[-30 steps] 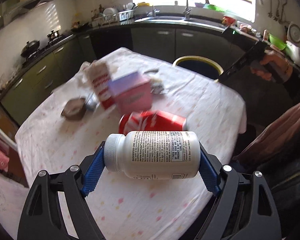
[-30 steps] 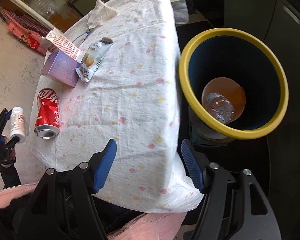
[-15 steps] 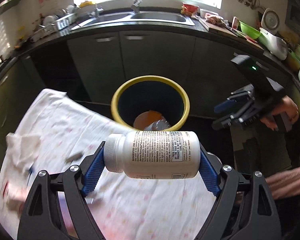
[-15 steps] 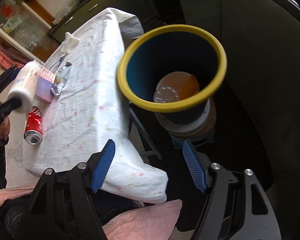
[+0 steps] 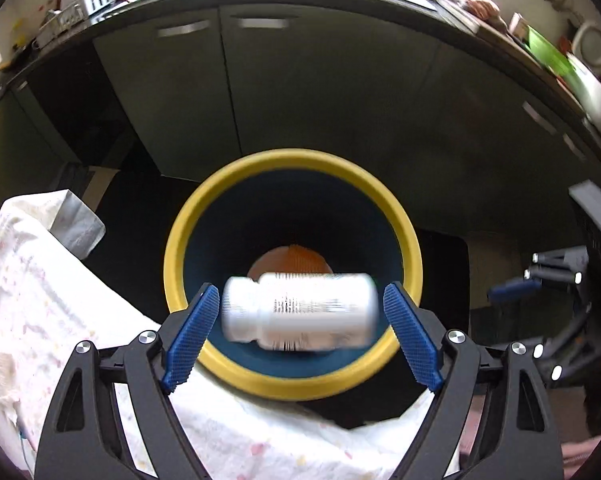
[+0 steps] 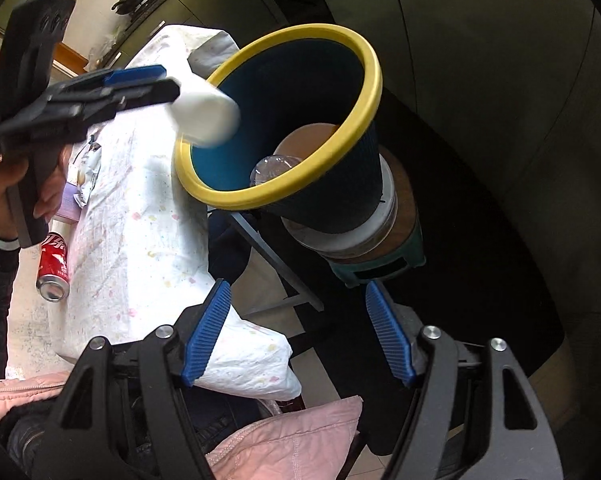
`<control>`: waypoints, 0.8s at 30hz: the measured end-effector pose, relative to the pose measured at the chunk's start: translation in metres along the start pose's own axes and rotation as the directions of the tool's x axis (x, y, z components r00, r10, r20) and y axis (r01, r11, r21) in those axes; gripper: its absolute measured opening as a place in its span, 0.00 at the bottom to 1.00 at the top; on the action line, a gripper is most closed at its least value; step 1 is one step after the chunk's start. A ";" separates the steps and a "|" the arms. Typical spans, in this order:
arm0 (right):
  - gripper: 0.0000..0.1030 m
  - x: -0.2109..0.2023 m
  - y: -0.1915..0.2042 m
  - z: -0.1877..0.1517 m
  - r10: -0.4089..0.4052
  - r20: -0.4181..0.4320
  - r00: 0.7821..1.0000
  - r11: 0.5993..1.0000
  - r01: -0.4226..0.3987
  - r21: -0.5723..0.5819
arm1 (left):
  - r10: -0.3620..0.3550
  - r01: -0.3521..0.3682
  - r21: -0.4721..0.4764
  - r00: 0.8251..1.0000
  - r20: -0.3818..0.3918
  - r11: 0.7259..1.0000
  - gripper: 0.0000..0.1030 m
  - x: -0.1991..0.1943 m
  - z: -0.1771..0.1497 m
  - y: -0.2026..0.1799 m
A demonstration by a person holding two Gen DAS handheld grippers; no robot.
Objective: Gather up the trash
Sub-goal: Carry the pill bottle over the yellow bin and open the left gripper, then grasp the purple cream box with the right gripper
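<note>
Below the dark kitchen cabinets, the white plastic pill bottle (image 5: 298, 311) drops crosswise, just freed from the spread left gripper (image 5: 300, 334), straight above the yellow-rimmed blue bin (image 5: 292, 380); the right gripper (image 6: 296, 334) gapes empty.

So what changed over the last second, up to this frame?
The left tongs swung from over the table to above the yellow-rimmed bin. The white bottle, gripped before, now looks blurred and clear of both pads, apparently dropping in. The right tongs stayed open and empty, shifting slightly beside the bin. The red can is unmoved.
</note>
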State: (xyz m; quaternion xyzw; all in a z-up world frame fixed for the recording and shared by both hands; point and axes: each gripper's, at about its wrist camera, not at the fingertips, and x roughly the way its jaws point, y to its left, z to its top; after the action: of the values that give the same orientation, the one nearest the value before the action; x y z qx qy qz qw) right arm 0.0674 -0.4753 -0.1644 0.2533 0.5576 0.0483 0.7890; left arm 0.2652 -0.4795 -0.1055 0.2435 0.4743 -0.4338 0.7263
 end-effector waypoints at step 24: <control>0.65 0.042 0.133 0.018 0.011 -0.028 1.000 0.962 -0.019 -0.274 | 0.313 -0.178 -0.405 0.902 0.297 0.897 0.95 -0.227 -0.275 0.018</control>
State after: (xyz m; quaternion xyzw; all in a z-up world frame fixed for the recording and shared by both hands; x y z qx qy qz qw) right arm 0.1264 -0.3515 -0.1357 0.1454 0.5539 0.1342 0.8087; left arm 0.1096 -0.1698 -0.0209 0.0793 0.3730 -0.2771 0.8819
